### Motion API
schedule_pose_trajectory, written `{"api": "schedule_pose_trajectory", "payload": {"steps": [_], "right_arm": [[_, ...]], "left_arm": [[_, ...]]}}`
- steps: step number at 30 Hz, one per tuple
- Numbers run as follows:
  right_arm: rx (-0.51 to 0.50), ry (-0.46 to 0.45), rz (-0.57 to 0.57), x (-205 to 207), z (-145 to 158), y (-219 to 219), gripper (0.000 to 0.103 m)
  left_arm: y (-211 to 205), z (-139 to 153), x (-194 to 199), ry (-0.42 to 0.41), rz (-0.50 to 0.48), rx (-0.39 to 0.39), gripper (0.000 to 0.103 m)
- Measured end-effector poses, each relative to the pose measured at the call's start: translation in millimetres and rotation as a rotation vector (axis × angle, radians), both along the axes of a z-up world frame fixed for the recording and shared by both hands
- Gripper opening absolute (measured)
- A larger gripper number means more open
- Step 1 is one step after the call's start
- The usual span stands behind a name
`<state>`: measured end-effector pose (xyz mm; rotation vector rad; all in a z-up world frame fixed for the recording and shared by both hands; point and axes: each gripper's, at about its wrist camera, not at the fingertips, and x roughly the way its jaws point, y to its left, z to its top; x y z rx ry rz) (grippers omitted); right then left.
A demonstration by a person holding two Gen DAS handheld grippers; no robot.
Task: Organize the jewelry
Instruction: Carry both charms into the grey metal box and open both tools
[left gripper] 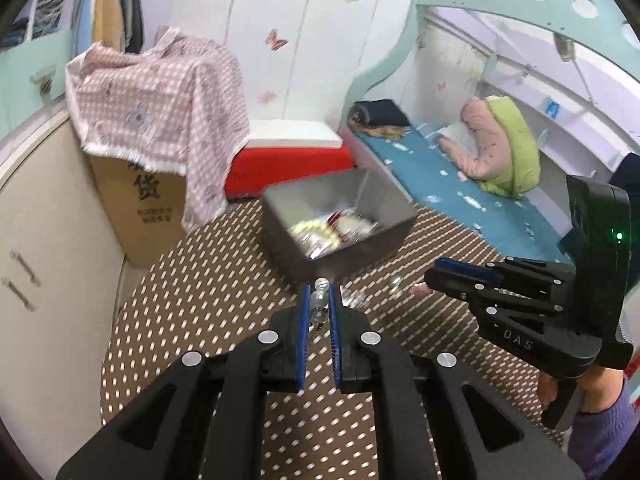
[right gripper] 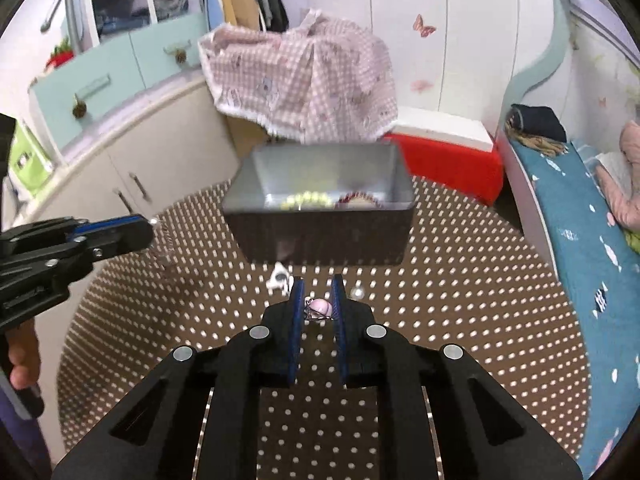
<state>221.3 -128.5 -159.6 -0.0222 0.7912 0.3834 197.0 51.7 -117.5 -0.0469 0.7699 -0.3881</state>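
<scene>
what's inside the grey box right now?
In the grey box: a yellow-green bead strand and a red-rimmed round piece beside it. Motion blur hides detail, and the near wall covers the floor's front part in the right wrist view.

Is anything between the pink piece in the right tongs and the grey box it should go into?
Nothing visible blocks it. The right tongs hold the pink piece just short of the box, whose top is open. A small white item lies on the mat left of that path.
</scene>
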Motion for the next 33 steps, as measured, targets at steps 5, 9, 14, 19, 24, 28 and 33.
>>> {"api": "schedule_pose_trajectory", "payload": {"steps": [5, 9, 14, 19, 24, 28, 33], "right_arm": [[0.062, -0.02, 0.001, 5, 29, -15, 0.014], [0.085, -0.038, -0.009, 17, 48, -23, 0.014], [0.088, -0.048, -0.011, 39, 59, -15, 0.014], [0.089, -0.042, -0.008, 56, 57, -9, 0.014], [0.086, -0.019, -0.007, 71, 46, -2, 0.014], [0.087, 0.007, -0.01, 80, 34, 2, 0.014], [0.086, 0.038, -0.015, 89, 20, 2, 0.014]], "left_arm": [[-15, 23, 19, 0.012, -0.07, -0.045, 0.008], [-30, 40, 40, 0.005, -0.072, -0.029, 0.008], [-40, 41, 68, 0.035, -0.072, -0.04, 0.008], [-42, 38, 79, 0.045, -0.06, -0.048, 0.008], [-42, 25, 92, 0.075, -0.044, -0.036, 0.008], [-41, 7, 103, 0.122, -0.036, -0.03, 0.008], [-40, -9, 110, 0.16, -0.022, -0.018, 0.008]]}}
